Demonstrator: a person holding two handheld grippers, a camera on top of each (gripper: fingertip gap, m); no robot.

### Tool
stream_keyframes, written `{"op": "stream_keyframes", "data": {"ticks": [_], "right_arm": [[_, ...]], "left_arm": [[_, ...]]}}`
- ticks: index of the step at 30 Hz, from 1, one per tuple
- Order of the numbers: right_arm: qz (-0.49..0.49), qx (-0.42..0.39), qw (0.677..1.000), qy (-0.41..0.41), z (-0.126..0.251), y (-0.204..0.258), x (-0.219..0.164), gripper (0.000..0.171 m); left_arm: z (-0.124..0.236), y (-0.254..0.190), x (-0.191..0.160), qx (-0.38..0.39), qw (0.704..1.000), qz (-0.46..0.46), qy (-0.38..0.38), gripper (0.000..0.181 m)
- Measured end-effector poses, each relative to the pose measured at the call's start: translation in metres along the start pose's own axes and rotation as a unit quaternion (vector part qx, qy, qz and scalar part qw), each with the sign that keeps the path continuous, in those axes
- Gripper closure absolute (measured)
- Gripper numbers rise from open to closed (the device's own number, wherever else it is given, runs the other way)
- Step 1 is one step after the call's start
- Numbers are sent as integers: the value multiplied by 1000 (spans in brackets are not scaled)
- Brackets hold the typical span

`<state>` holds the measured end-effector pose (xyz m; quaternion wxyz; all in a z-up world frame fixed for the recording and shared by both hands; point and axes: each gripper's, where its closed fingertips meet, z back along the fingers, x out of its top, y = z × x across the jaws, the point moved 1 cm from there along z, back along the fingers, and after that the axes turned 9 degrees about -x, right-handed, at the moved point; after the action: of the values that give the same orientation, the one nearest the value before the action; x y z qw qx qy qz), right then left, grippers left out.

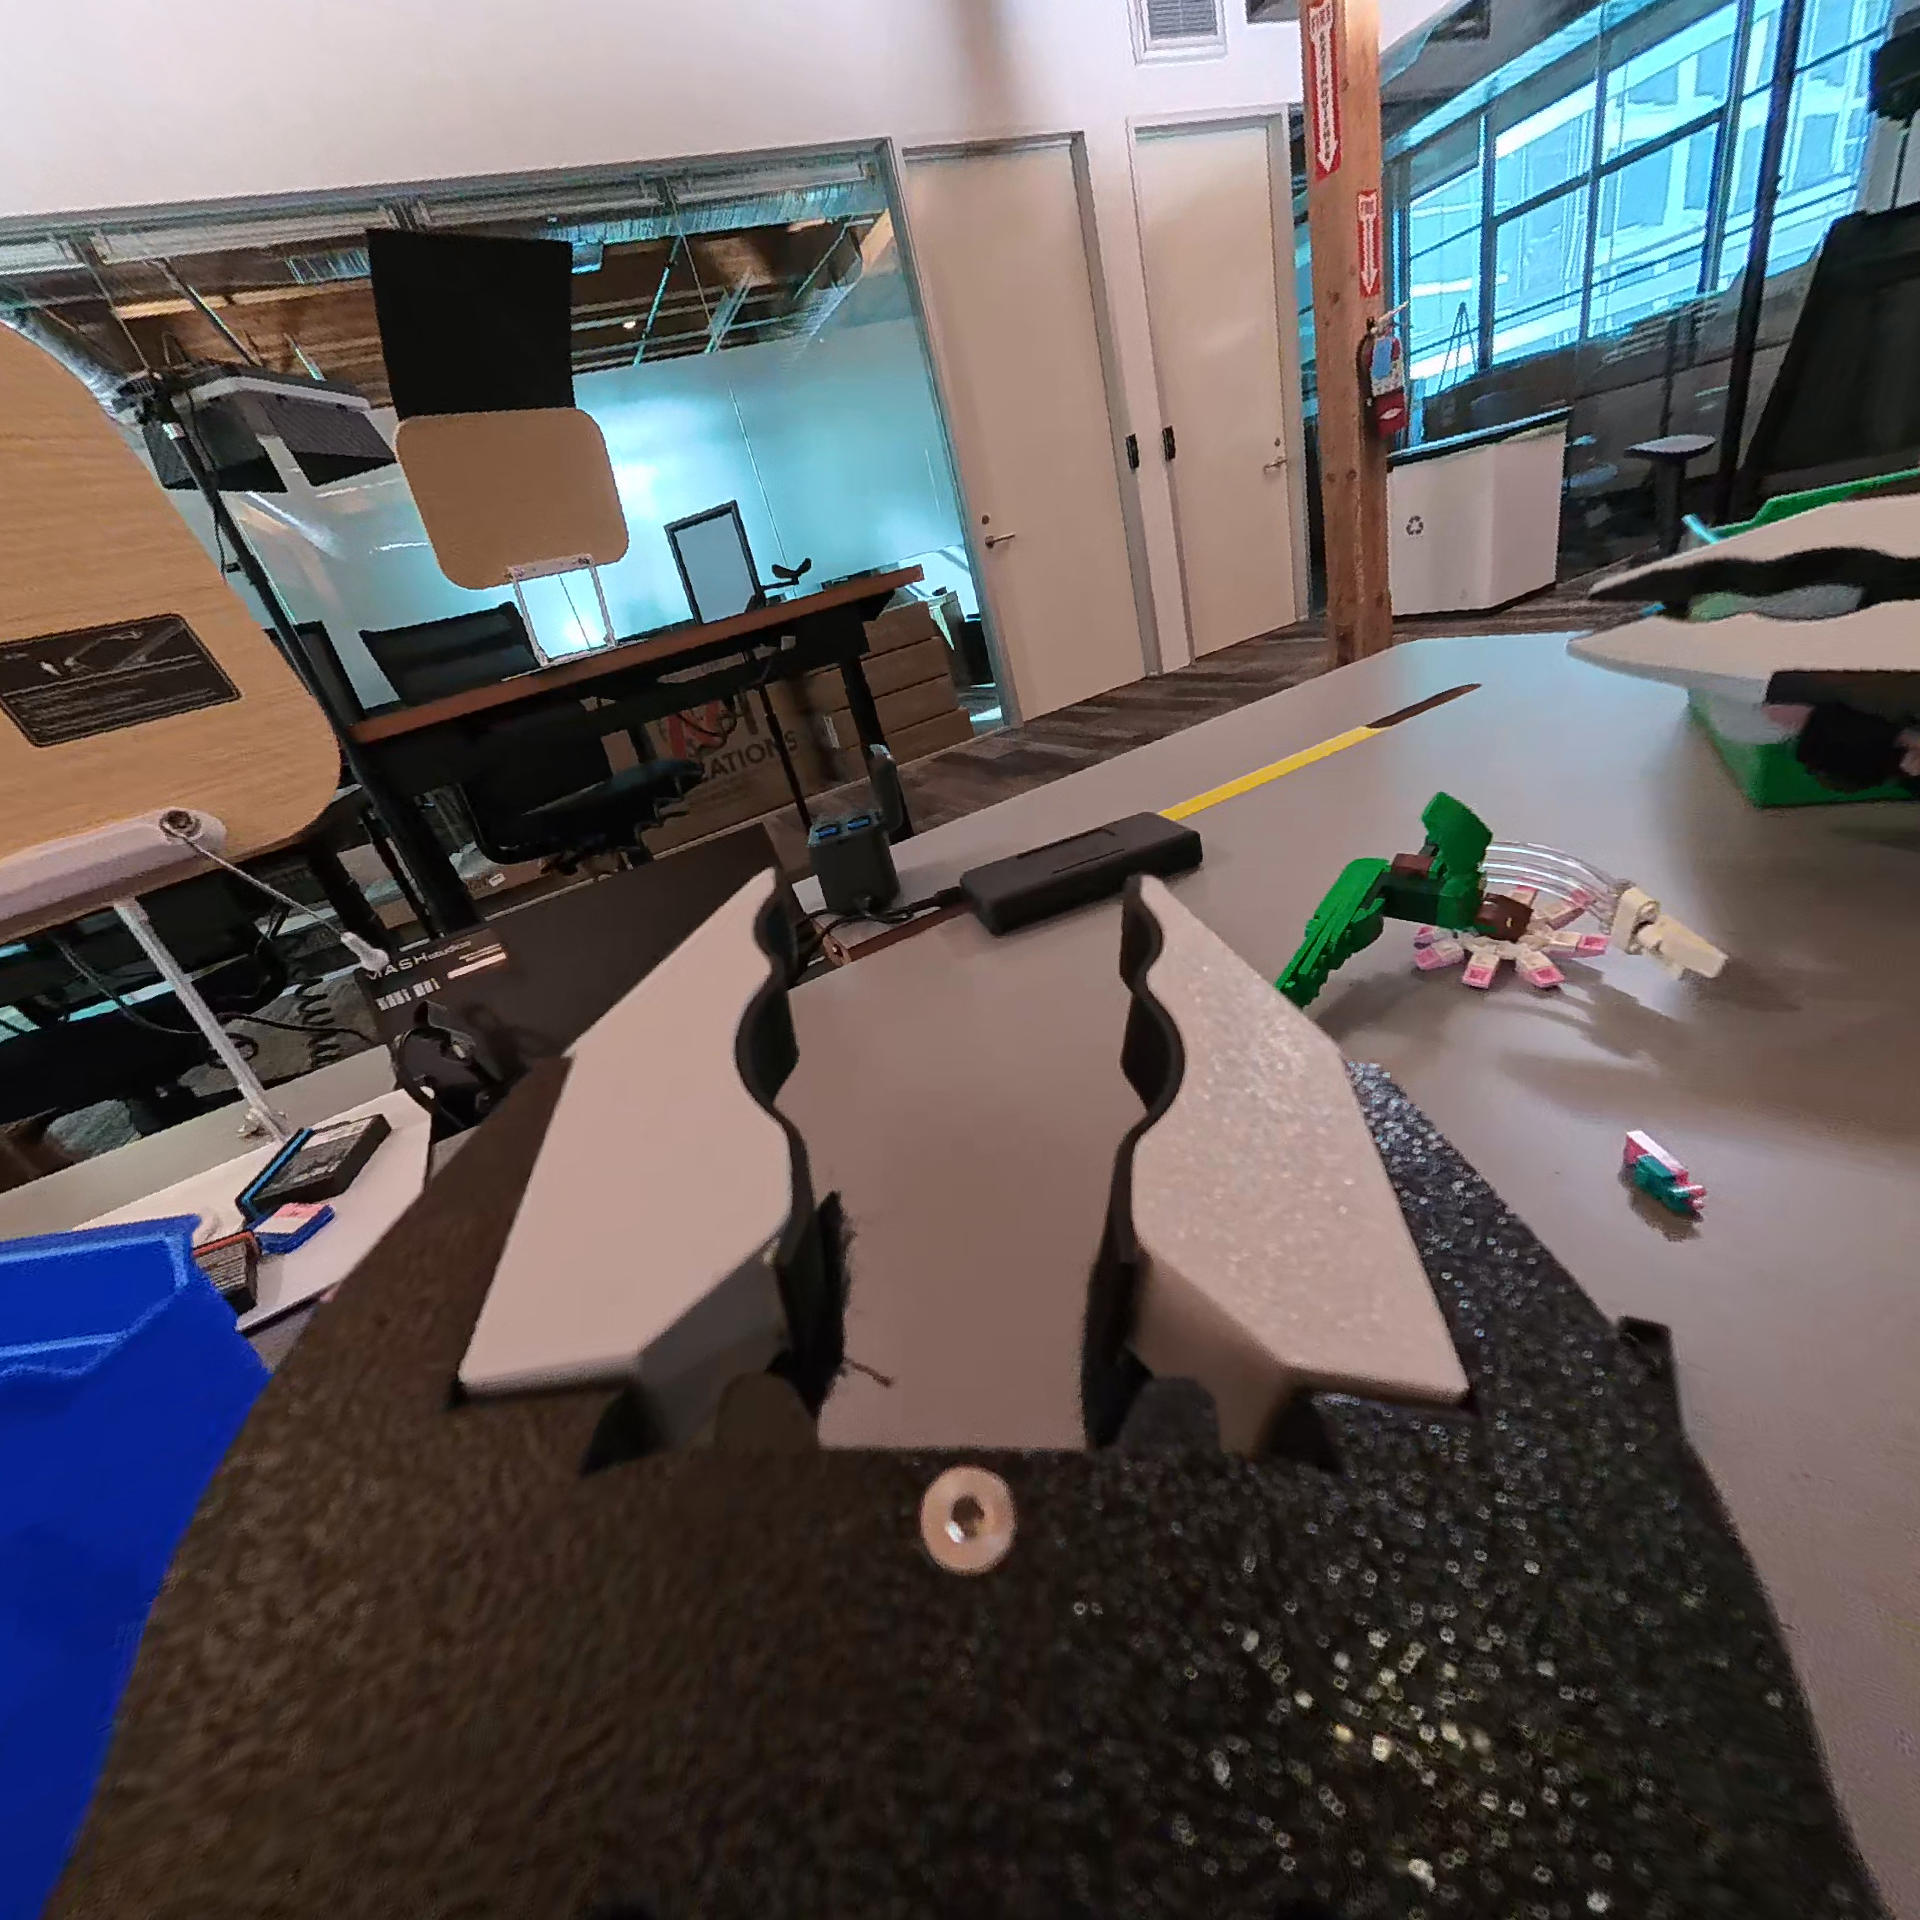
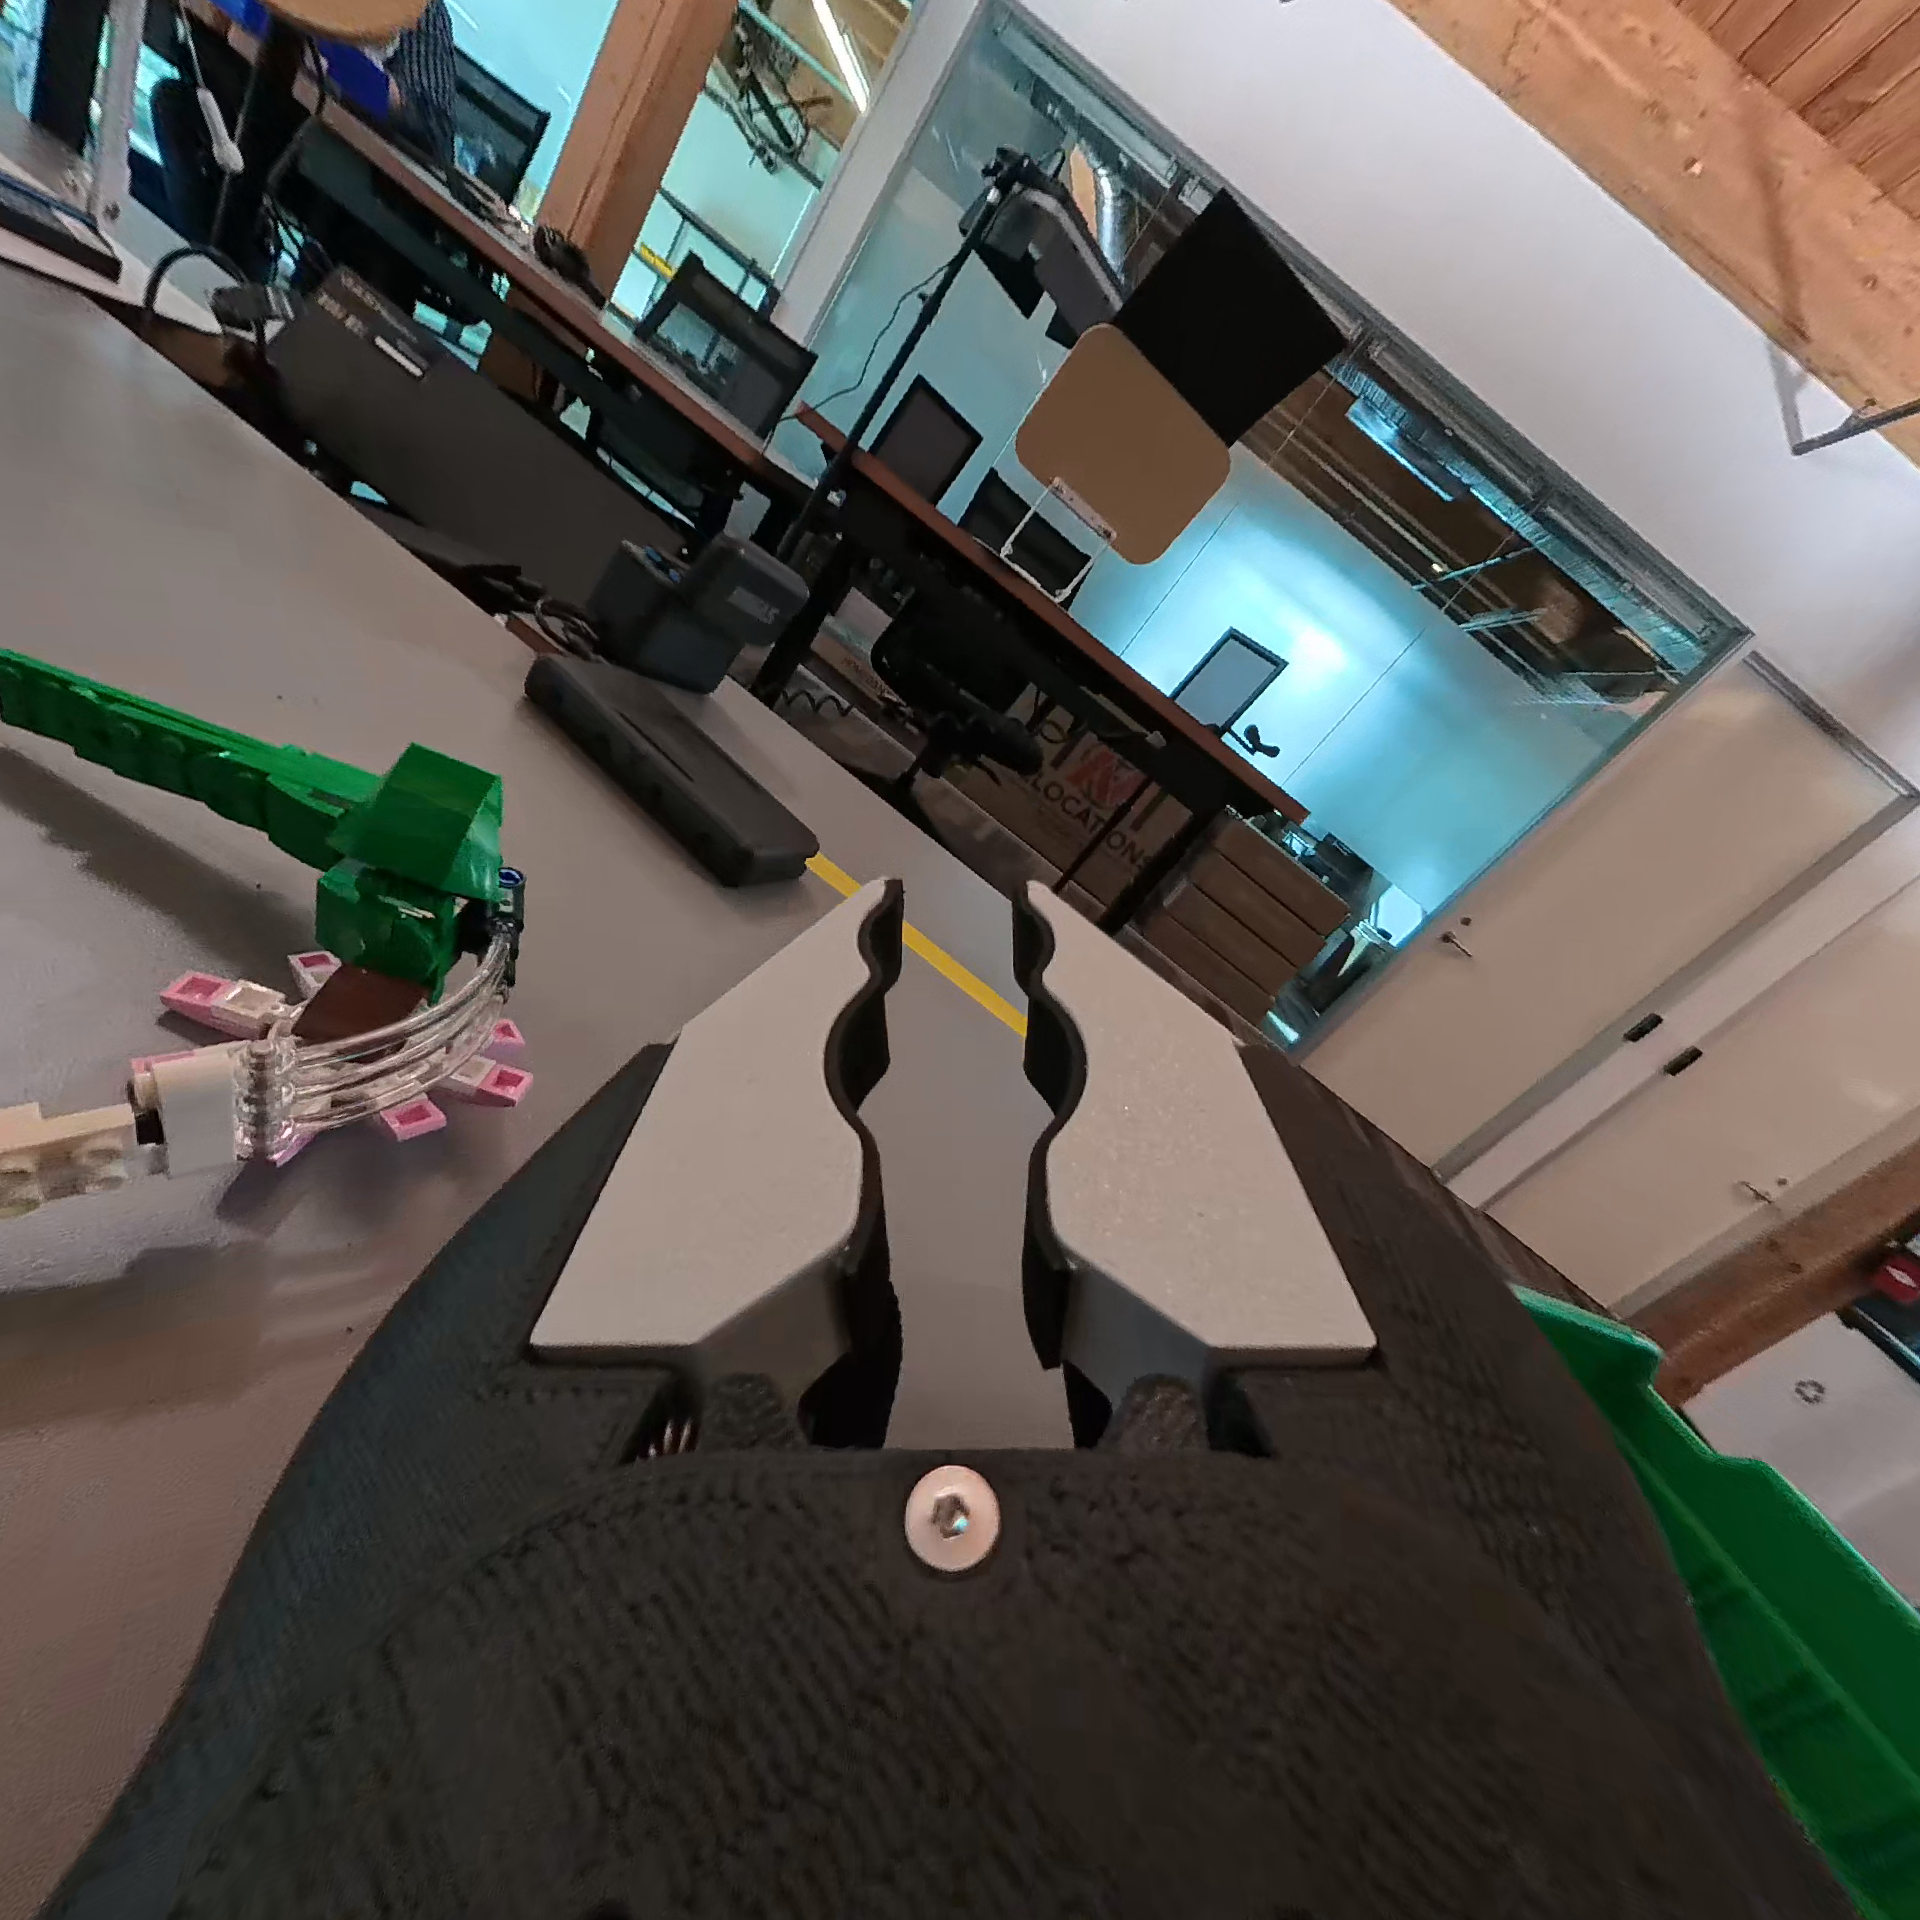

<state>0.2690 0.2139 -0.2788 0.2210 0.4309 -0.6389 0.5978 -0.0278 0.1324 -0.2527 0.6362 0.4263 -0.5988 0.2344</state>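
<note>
A toy-brick model with green leaves, pink pieces and clear curved stems (image 1: 1455,914) lies on the grey table (image 1: 1558,1091), right of my left gripper (image 1: 951,894). My left gripper is open and empty above the table. A small loose pink-and-green brick piece (image 1: 1662,1172) lies nearer, to its right. In the right wrist view the same model (image 2: 395,935) lies left of my right gripper (image 2: 956,894), which is open with a narrower gap and empty. My right gripper also shows at the far right of the left wrist view (image 1: 1766,613).
A black flat box (image 1: 1081,868) and a small hub with cables (image 1: 852,868) sit at the table's far edge by a yellow tape line (image 1: 1268,774). A green bin (image 2: 1766,1538) is at right. A blue bin (image 1: 94,1455) is at left. Desks and chairs stand beyond. There is about 30 cm between the tips of the two grippers. Between my left fingertips and the small loose pink-and-green brick piece (image 1: 1662,1172) there is roughly 15 cm.
</note>
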Motion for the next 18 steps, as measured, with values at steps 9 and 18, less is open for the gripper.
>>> {"op": "stream_keyframes", "data": {"ticks": [9, 18], "right_arm": [[52, 32, 998, 17, -5, 18, -6, 152], [10, 78, 996, -36, 1, 30, 14, 150]], "left_arm": [[-16, -9, 2, -22, 1000, -11, -4, 122], [-17, -15, 0, -36, 999, -18, 6, 124]]}}
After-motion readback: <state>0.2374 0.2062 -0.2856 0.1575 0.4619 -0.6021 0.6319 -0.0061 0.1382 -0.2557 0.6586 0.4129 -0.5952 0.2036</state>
